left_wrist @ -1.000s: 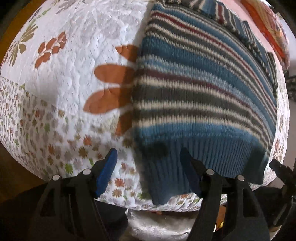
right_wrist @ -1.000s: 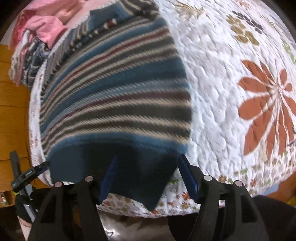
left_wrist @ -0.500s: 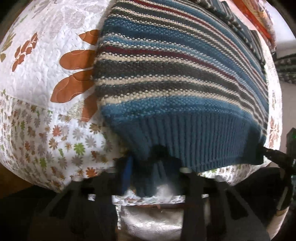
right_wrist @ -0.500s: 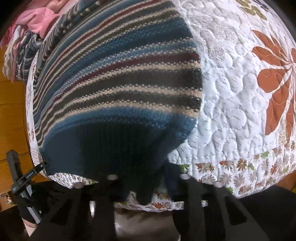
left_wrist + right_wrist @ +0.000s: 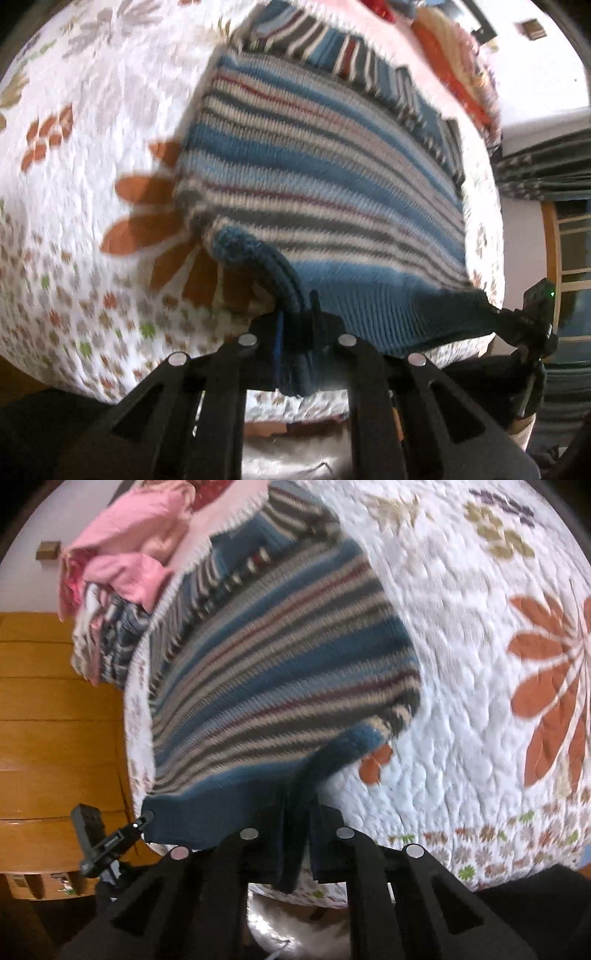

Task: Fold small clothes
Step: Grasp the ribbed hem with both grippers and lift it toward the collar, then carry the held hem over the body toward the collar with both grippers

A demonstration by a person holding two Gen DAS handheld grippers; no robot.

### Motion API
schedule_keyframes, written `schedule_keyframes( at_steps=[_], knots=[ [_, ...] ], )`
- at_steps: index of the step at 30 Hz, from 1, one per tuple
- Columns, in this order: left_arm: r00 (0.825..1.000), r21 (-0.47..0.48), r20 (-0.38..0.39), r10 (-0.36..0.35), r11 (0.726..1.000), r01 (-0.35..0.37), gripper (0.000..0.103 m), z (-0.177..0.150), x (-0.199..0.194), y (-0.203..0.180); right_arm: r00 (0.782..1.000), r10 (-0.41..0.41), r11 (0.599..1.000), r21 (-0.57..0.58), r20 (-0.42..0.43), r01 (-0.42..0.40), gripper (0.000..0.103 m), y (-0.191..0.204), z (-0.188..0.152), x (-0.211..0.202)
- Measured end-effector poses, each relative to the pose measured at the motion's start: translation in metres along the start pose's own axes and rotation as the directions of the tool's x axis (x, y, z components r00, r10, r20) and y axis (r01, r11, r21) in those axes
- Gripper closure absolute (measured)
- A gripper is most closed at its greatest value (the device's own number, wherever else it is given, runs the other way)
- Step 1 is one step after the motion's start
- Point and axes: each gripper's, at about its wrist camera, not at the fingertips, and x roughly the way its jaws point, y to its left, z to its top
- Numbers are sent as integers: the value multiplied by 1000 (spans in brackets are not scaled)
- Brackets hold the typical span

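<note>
Sweater (image 5: 325,192), striped, lies flat on the quilt (image 5: 92,110) across frame centre, its dark hem lifted at lower centre. Left gripper (image 5: 295,332) and right gripper (image 5: 299,823) each clamp a hem corner. Folding looks barely begun; the fold-over remains.

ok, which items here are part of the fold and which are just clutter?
In play:
striped sweater, hem pinched at both corners
left gripper
right gripper
quilt, the work surface

Lying about:
pink garment
heap of other clothes at the quilt's far edge
wooden furniture
</note>
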Motion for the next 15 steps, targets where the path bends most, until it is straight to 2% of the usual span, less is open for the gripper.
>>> schedule_keyframes(
  at_steps=[7,15],
  knots=[
    [999,3,37,-5,1000,4,93,45,-14,-5,1000,-1,1000,15,4,1,93,11,48,-14],
    [1000,-60,-19,8,998,-9,93,110,29,-6,1000,-12,998,58,-29,14,93,19,108,12]
  ],
)
